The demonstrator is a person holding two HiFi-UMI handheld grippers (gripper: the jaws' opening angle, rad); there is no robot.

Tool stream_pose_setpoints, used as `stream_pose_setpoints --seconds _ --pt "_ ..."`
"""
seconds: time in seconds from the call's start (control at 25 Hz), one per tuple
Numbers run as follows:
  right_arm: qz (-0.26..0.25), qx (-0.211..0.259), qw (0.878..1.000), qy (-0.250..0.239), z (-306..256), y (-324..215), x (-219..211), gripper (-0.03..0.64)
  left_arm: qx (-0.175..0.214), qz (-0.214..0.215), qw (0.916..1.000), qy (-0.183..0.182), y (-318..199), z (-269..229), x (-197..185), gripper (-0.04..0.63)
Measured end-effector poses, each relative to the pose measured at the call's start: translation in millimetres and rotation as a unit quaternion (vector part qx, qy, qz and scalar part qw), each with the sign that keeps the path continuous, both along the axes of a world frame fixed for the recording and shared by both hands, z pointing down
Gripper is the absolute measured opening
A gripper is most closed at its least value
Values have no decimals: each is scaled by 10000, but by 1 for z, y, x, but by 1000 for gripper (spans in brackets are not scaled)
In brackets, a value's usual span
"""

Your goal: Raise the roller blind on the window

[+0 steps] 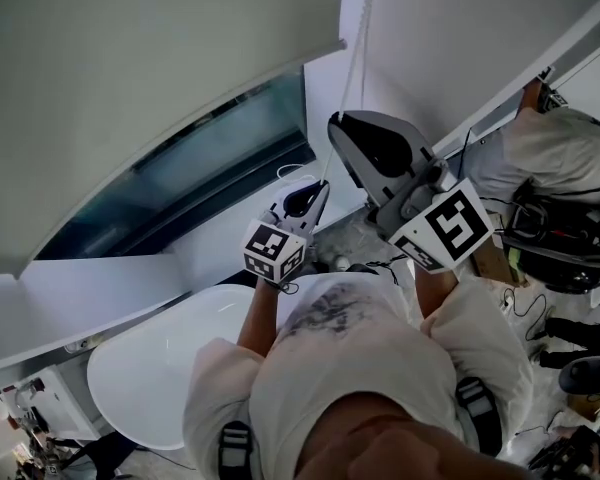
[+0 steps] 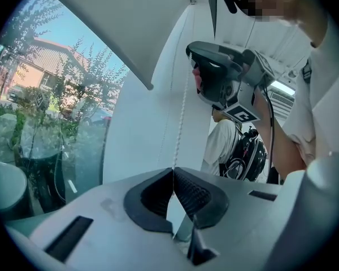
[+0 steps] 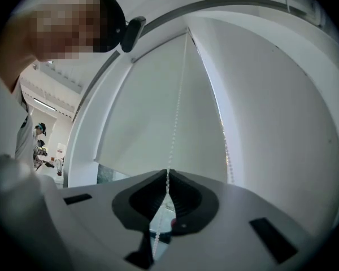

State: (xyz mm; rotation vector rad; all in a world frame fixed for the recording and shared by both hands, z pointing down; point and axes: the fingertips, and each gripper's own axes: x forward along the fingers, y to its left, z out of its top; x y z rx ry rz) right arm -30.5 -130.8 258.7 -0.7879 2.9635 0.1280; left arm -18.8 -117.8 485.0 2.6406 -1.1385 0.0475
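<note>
Pinching bead chain [image 2: 182, 112] in left gripper [image 2: 173, 171], with fingers [image 2: 195, 193] pressed together on the strand at their tips. Clamping the same chain higher up in right gripper [image 3: 168, 173], with its fingers [image 3: 186, 199] shut on the beads and the strand trailing down behind the pads. Holding right gripper above and to the right of left gripper in head view, both reaching toward the white wall strip beside the window [image 1: 220, 158]. Seeing roller blind [image 1: 150, 78] hanging partway down the window, covering the upper glass and leaving a band of glass bare below it. Seeing chain running up from right gripper along the blind's right edge, with a second strand [image 3: 223, 134] hanging just beside it, nearer the wall. Looking out through the bare glass at trees [image 2: 73, 78] and a building [image 2: 39, 55] in left gripper view. Standing over a white rounded table [image 1: 150, 378] below the window. Catching another person [image 2: 221, 143] with a backpack [image 2: 248, 154] in the background, well apart from the blind.
</note>
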Motion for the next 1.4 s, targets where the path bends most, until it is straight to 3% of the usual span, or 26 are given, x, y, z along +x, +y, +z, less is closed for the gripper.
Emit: stream_pose_setpoints --seconds 0.44,1.4 --pt "51 -196 9996 -173 9 -2 0 62 99 -94 9998 -158 -8 8 2 9" --pt "-74 -562 9975 432 112 3 -8 61 -763 -99 9963 -390 -3 114 4 9"
